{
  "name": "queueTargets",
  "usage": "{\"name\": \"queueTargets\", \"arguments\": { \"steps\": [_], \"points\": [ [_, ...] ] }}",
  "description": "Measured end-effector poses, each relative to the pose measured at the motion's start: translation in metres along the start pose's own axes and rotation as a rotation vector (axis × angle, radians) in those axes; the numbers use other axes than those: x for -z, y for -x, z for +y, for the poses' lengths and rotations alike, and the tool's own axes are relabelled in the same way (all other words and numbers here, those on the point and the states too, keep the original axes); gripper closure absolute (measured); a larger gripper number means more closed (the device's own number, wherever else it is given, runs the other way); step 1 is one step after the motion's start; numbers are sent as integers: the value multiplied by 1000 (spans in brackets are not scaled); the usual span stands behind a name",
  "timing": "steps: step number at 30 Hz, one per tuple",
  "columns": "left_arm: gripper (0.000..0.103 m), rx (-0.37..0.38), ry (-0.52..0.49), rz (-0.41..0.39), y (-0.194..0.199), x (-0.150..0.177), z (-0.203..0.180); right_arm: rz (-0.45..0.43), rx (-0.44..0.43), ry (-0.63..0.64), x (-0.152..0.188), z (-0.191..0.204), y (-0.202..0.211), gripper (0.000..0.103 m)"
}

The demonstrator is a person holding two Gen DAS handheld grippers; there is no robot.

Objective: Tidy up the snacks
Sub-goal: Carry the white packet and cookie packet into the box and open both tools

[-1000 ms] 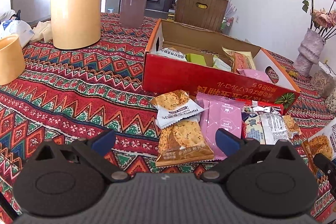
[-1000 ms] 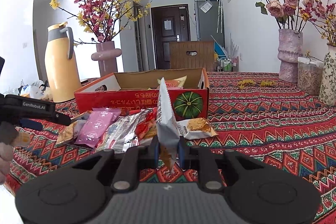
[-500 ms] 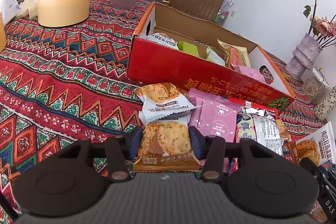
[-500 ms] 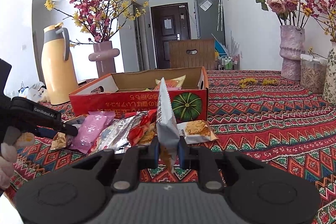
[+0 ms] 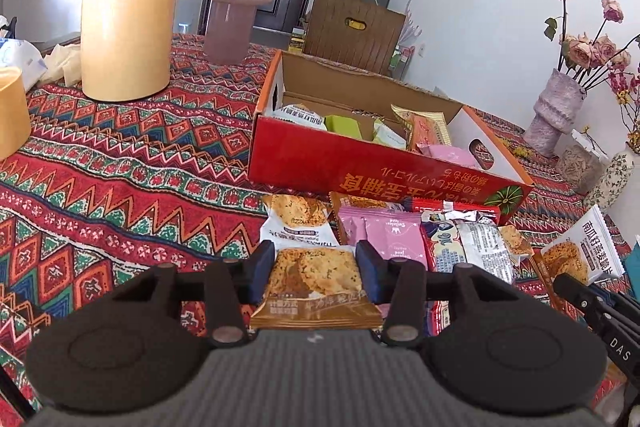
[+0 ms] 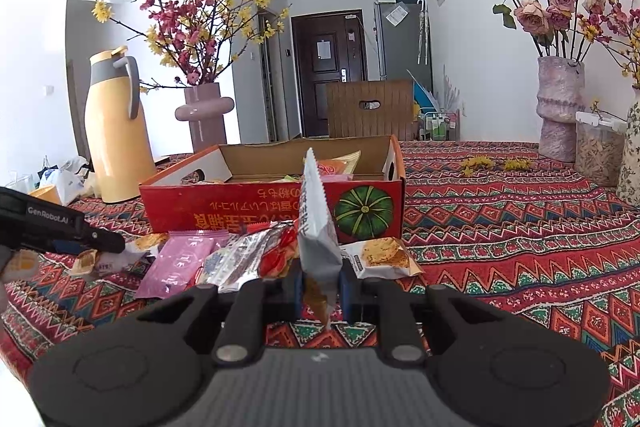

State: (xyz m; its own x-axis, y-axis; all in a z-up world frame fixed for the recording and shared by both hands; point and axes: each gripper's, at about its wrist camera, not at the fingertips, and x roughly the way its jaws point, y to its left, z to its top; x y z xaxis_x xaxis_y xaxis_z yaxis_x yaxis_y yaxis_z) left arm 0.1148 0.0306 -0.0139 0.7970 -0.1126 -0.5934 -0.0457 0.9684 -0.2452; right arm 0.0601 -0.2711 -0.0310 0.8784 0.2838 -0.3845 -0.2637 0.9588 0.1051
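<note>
A red cardboard box (image 5: 360,167) with several snacks inside stands on the patterned tablecloth; it also shows in the right wrist view (image 6: 248,203). A pile of snack packets (image 5: 404,231) lies in front of it. My left gripper (image 5: 316,267) is shut on a brown cracker packet (image 5: 316,287), held just above the cloth near the pile. My right gripper (image 6: 320,287) is shut on a white cracker packet (image 6: 318,227), held upright on edge in front of the box. The left gripper also shows at the left of the right wrist view (image 6: 80,239).
A yellow thermos jug (image 5: 128,11) and a mauve vase (image 5: 234,11) stand behind and left of the box. A yellow cup (image 5: 12,111) is at the far left. Vases of roses (image 6: 560,111) and a container (image 6: 598,151) stand at the right. A wooden chair (image 5: 356,31) is behind the table.
My left gripper went from open around the brown cracker packet to shut on it, then lifted it slightly. My right gripper kept holding the white packet, almost still.
</note>
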Motion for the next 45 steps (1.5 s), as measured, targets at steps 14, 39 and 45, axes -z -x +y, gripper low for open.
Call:
{"name": "queueTargets", "arguments": {
  "steps": [14,39,45],
  "points": [
    [58,18,-28,-110,33,-10,-3,-32,-1,25,-12,9,9,86],
    [57,4,-106,-228,11,-72,-31,-104,-3,55,-70,9,-39,86],
    [57,-3,-109,-235,-4,-87,-33,-108,-3,65,-86,9,-60,86]
  ]
}}
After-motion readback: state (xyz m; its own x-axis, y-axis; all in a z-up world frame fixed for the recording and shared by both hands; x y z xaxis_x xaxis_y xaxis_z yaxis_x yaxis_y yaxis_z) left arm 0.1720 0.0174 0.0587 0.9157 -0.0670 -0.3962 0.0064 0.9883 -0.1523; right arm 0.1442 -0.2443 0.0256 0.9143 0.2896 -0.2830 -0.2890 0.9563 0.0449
